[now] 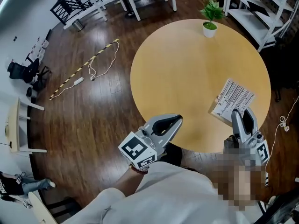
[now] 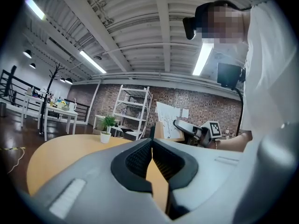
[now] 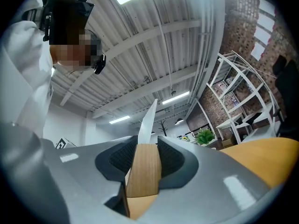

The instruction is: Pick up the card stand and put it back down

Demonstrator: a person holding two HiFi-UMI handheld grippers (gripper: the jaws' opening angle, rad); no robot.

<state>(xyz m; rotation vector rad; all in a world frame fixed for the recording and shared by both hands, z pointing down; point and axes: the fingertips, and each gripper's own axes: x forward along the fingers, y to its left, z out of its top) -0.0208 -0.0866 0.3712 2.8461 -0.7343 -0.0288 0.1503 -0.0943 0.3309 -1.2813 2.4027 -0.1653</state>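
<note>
Round table [image 1: 187,73]: centre and left half bare, open to passage. Potted plant [image 1: 210,26] at far rim; card stand [image 1: 232,98] near right rim, well apart. White shelf unit [image 1: 261,10] close beyond far-right edge.

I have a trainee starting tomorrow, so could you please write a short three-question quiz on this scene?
1. True or false: the right gripper has its jaws shut on the wooden-based white card stand.
2. Where is the small green plant in a white pot? A) near the far edge of the round wooden table; B) touching the card stand; C) on the floor.
3. Fill in: the left gripper, jaws together, holds ____.
Key: 1 true; 2 A; 3 nothing.
</note>
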